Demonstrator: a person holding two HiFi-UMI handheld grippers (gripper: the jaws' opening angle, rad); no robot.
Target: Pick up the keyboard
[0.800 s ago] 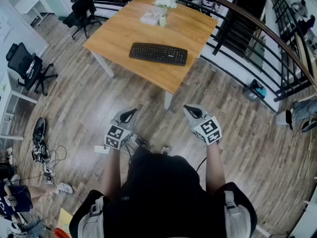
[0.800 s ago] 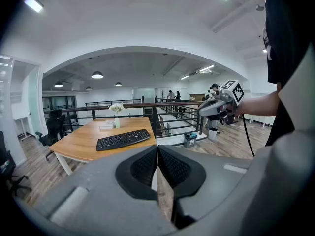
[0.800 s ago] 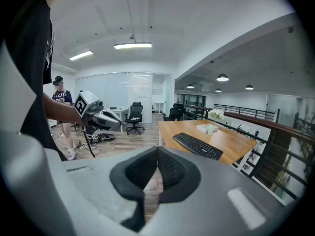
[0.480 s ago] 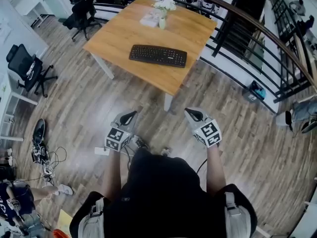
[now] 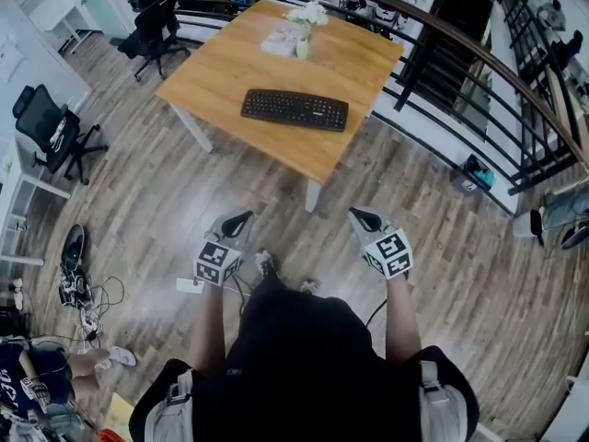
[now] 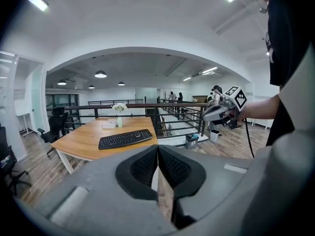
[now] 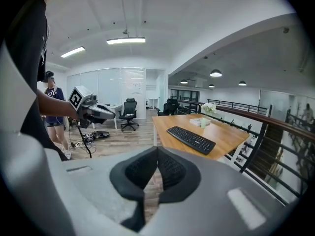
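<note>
The left claw is pressed fully together with nothing in it, only floorboards showing past its black ribbed pads, and the right claw is the same, closed tight and empty. Both are held out in front of the person's waist, tipped a little downward, over the grey-brown plank floor. The flat black computer keyboard lies untouched near the front edge of the square light-wood desk, well apart from both claws, with a stretch of floor between. Over the last moment almost nothing has shifted. Both claws have dropped slightly towards the body and a shoe has come into sight below them, which I take for a step beginning. The pick-up itself has not begun, and both claws must open before it can. The head view alone shows that gap to the desk. Only the gripper views show the pads meeting. The right gripper view also takes in another person standing behind. Farther back on the desk are a small vase of white flowers and a pale stack of papers, against the black railing.
</note>
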